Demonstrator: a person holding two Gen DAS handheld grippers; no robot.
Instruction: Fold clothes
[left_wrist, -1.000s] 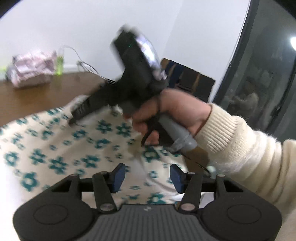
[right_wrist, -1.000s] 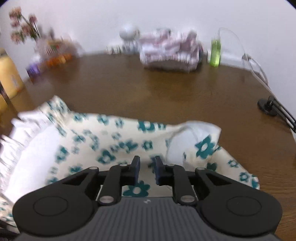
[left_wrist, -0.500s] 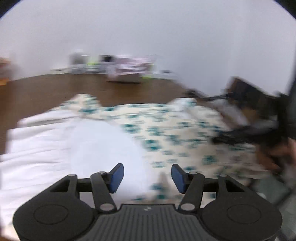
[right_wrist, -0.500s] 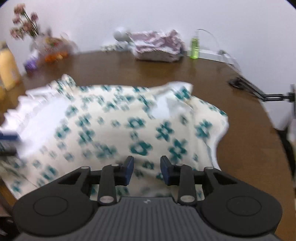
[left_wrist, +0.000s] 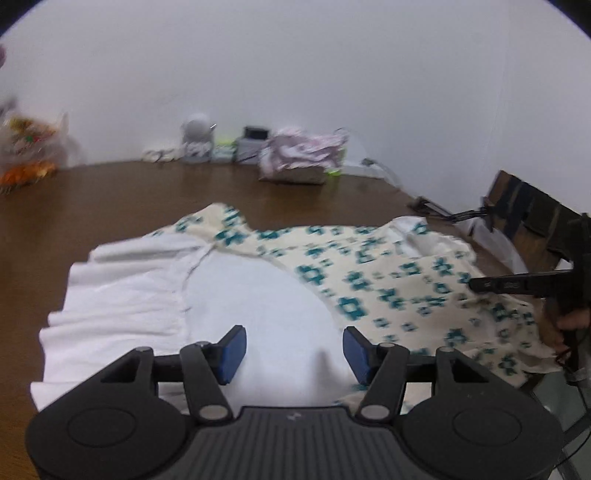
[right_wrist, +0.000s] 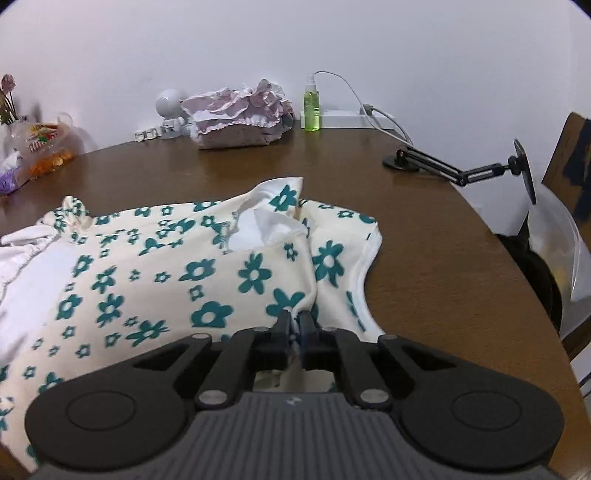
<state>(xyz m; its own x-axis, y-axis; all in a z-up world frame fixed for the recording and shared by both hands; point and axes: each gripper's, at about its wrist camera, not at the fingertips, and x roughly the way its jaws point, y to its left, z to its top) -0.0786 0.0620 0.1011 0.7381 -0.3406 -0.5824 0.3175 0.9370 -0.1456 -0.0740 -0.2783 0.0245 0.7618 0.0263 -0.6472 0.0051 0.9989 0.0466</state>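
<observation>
A cream garment with teal flowers (right_wrist: 207, 269) lies spread on the brown table (right_wrist: 424, 240); a white frilled part (left_wrist: 125, 295) of it shows on its left. My right gripper (right_wrist: 294, 325) is shut on a fold of the flowered cloth at its near right side. In the left wrist view my left gripper (left_wrist: 293, 349) hangs open over the white part, with nothing between its blue pads (left_wrist: 232, 349). The right gripper's fingers (left_wrist: 517, 284) reach in from the right edge of that view, over the flowered cloth (left_wrist: 388, 273).
A folded pink and white garment (right_wrist: 236, 114) lies at the back by the wall, next to a green spray bottle (right_wrist: 312, 107) and a power strip (right_wrist: 347, 119). A black jointed mount (right_wrist: 458, 166) stands at the right. A snack bag (right_wrist: 40, 147) sits far left.
My right gripper has closed on the flowered cloth's near right fold. The left gripper has swung left, from facing the other hand to facing the white part.
</observation>
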